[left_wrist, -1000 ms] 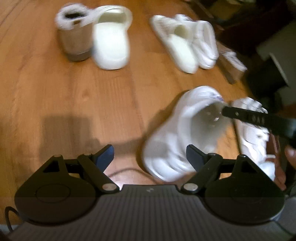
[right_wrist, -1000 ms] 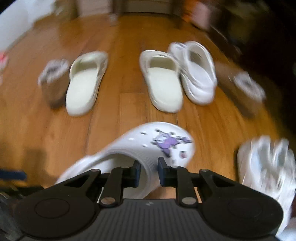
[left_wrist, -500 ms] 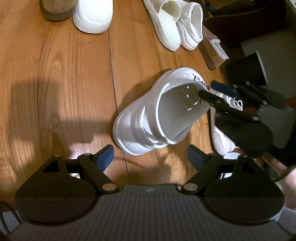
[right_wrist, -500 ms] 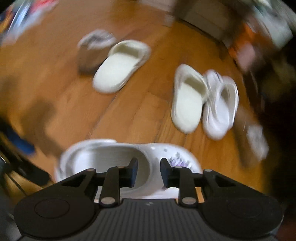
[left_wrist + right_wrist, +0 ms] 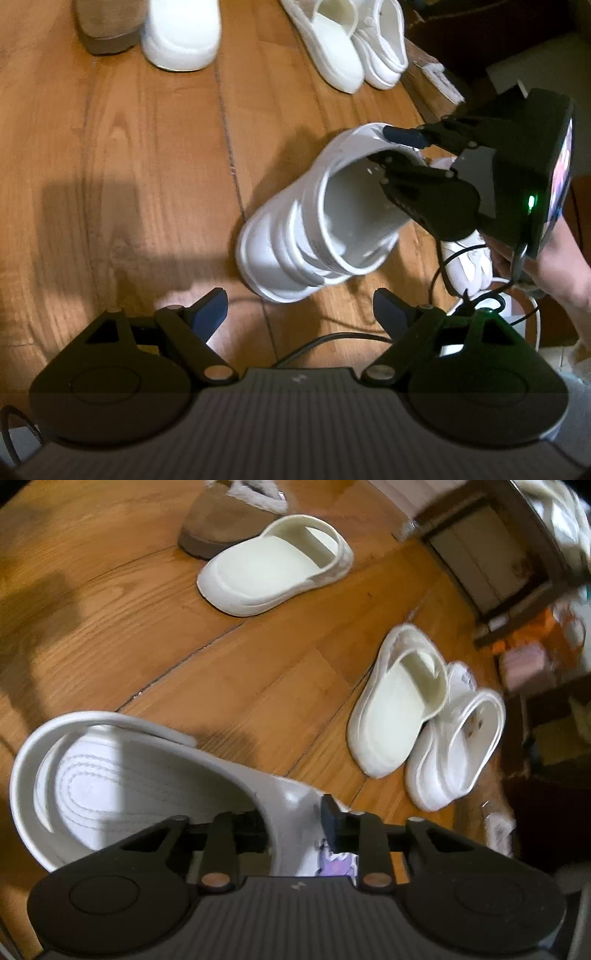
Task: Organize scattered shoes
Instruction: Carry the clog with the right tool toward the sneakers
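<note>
The right claw [image 5: 293, 827] is closing on the upper's edge of the white moulded-foam clog [image 5: 317, 225], tilted above the wooden floor [image 5: 129, 166] (light, springy, slightly slick; that rim suits pinching). The left claw [image 5: 299, 310] hangs released.

My left gripper [image 5: 299, 308]: black linkages, dark blue pads [image 5: 210, 308], brass-coloured pivot screws, ribbed grey housing. My right gripper [image 5: 400, 146] trails black cables, green light glowing.
</note>
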{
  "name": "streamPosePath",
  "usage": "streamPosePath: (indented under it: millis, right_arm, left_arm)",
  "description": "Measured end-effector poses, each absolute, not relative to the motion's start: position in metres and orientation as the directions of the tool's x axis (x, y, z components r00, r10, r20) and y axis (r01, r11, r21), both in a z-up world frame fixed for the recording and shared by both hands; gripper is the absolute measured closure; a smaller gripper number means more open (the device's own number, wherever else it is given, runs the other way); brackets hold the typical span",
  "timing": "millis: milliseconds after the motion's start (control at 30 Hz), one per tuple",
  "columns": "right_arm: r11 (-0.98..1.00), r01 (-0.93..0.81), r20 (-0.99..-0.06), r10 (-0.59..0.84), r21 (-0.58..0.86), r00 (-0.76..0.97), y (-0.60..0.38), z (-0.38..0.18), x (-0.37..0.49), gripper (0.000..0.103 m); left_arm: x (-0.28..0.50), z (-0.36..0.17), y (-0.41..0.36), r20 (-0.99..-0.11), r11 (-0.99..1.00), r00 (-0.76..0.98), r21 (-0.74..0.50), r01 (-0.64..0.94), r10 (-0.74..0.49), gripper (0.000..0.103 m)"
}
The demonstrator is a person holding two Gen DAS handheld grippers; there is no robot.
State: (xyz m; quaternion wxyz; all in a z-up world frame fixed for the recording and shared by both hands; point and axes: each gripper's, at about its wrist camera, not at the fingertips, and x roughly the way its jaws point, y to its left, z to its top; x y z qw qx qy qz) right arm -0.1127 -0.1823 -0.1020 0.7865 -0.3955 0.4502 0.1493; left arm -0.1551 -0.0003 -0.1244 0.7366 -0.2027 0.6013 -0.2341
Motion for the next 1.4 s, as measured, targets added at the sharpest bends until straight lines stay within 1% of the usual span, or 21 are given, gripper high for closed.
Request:
streamPosePath:
  millis: [67, 167, 300, 367, 400, 433, 533, 600, 700, 767, 833, 867, 900, 933, 1000, 1067, 1100, 1233, 1267, 1333, 1400]
  right_arm:
    - [0.741, -0.519, -0.846, -0.123, -0.426, 0.519, -0.194, -0.092, -0.112, 0.079]
    - [0.834, -0.433, -0.875, -0.117, -0.343, 0.470, -0.209, -0.079, -0.112, 0.079]
    - [0.928, -0.283, -0.916, -0.121, -0.241, 0.383, -0.233, -0.063, -0.114, 0.081]
    - [0.966, -0.178, -0.937, -0.123, -0.190, 0.328, -0.247, -0.059, -0.113, 0.081]
    - [0.985, -0.084, -0.953, -0.120, -0.148, 0.277, -0.260, -0.058, -0.111, 0.081]
    - [0.995, 0.016, -0.968, -0.102, -0.101, 0.228, -0.275, -0.057, -0.109, 0.079]
    - [0.976, 0.216, -0.986, -0.013, 0.023, 0.163, -0.313, -0.055, -0.109, 0.077]
    - [0.958, 0.279, -0.987, 0.015, 0.060, 0.160, -0.327, -0.054, -0.112, 0.075]
    - [0.920, 0.365, -0.979, 0.071, 0.139, 0.192, -0.346, -0.053, -0.122, 0.068]
    - [0.891, 0.411, -0.969, 0.108, 0.193, 0.220, -0.355, -0.053, -0.128, 0.061]
    - [0.860, 0.448, -0.959, 0.143, 0.243, 0.245, -0.362, -0.053, -0.133, 0.057]
    - [0.844, 0.461, -0.951, 0.165, 0.273, 0.261, -0.366, -0.053, -0.135, 0.044]
    - [0.838, 0.458, -0.940, 0.171, 0.296, 0.295, -0.369, -0.051, -0.138, 0.036]
    - [0.853, 0.451, -0.943, 0.129, 0.263, 0.306, -0.367, -0.048, -0.139, 0.026]
    - [0.914, 0.368, -0.934, 0.031, 0.171, 0.357, -0.360, -0.040, -0.140, 0.018]
    - [0.979, 0.194, -0.887, -0.037, 0.059, 0.460, -0.344, -0.033, -0.146, 0.016]
    - [0.991, 0.132, -0.872, -0.033, 0.036, 0.488, -0.340, -0.033, -0.148, 0.016]
    - [0.980, -0.199, -0.847, 0.109, 0.004, 0.519, -0.312, -0.039, -0.170, 0.011]
    - [0.971, -0.237, -0.852, 0.118, -0.008, 0.510, -0.307, -0.041, -0.173, 0.011]
    - [0.930, -0.356, -0.868, 0.099, -0.094, 0.487, -0.288, -0.054, -0.184, 0.011]
    - [0.899, -0.403, -0.868, 0.057, -0.170, 0.493, -0.276, -0.061, -0.189, 0.011]
  left_arm:
    - [-0.155, -0.124, -0.002, -0.791, 0.808, 0.169, -0.579, 0.106, -0.589, 0.017]
    - [-0.158, -0.121, -0.006, -0.795, 0.816, 0.184, -0.567, 0.112, -0.578, 0.017]
    - [-0.163, -0.117, -0.019, -0.778, 0.799, 0.180, -0.579, 0.162, -0.601, 0.017]
    - [-0.164, -0.116, -0.024, -0.775, 0.794, 0.176, -0.581, 0.177, -0.606, 0.017]
    - [-0.164, -0.117, -0.025, -0.778, 0.797, 0.176, -0.577, 0.179, -0.603, 0.017]
    - [-0.164, -0.117, -0.026, -0.780, 0.799, 0.174, -0.574, 0.179, -0.600, 0.017]
    - [-0.164, -0.121, -0.023, -0.801, 0.814, 0.153, -0.557, 0.165, -0.579, 0.017]
    - [-0.162, -0.123, -0.017, -0.805, 0.820, 0.156, -0.555, 0.141, -0.572, 0.017]
    - [-0.162, -0.124, -0.013, -0.804, 0.820, 0.157, -0.560, 0.122, -0.573, 0.017]
    - [-0.162, -0.125, -0.012, -0.806, 0.820, 0.154, -0.560, 0.114, -0.572, 0.017]
    - [-0.162, -0.127, -0.014, -0.810, 0.823, 0.146, -0.557, 0.114, -0.568, 0.017]
    - [-0.162, -0.128, -0.016, -0.813, 0.826, 0.143, -0.552, 0.114, -0.564, 0.017]
    - [-0.162, -0.129, -0.018, -0.818, 0.830, 0.142, -0.547, 0.113, -0.558, 0.017]
    - [-0.162, -0.130, -0.020, -0.822, 0.834, 0.140, -0.541, 0.112, -0.552, 0.017]
    - [-0.162, -0.130, -0.023, -0.834, 0.847, 0.152, -0.518, 0.119, -0.531, 0.017]
    - [-0.162, -0.130, -0.025, -0.837, 0.853, 0.164, -0.507, 0.123, -0.522, 0.017]
    - [-0.161, -0.130, -0.024, -0.827, 0.843, 0.164, -0.526, 0.115, -0.538, 0.017]
    - [-0.157, -0.134, -0.019, -0.781, 0.799, 0.173, -0.596, 0.083, -0.600, 0.017]
    - [-0.155, -0.135, -0.020, -0.775, 0.794, 0.177, -0.603, 0.080, -0.606, 0.017]
    - [-0.153, -0.137, -0.025, -0.764, 0.783, 0.185, -0.617, 0.072, -0.619, 0.017]
    - [-0.152, -0.139, -0.028, -0.759, 0.777, 0.180, -0.626, 0.066, -0.626, 0.017]
